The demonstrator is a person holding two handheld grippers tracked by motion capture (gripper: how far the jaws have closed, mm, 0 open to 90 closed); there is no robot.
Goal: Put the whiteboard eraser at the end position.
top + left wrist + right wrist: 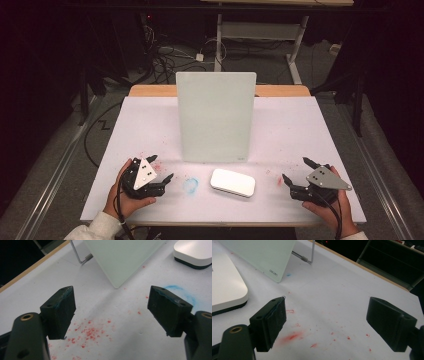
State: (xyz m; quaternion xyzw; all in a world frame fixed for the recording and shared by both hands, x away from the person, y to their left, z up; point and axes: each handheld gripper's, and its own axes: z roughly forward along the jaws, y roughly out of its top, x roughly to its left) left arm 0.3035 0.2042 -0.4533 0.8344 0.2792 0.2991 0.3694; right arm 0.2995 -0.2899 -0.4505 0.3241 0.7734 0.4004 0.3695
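The white eraser [233,182] lies flat low in the middle of the high view, on the white surface [300,130], just in front of the pale glass board [216,116] that stands tilted on a wire stand [79,255]. A blue smudge [190,185] sits just left of the eraser; red specks [87,333] dot the surface. The left tool [162,169], lower left, has its jaws wide apart and holds nothing. The right tool [295,171], lower right, is likewise spread and empty. The board's small printed mark is probably a brand name.
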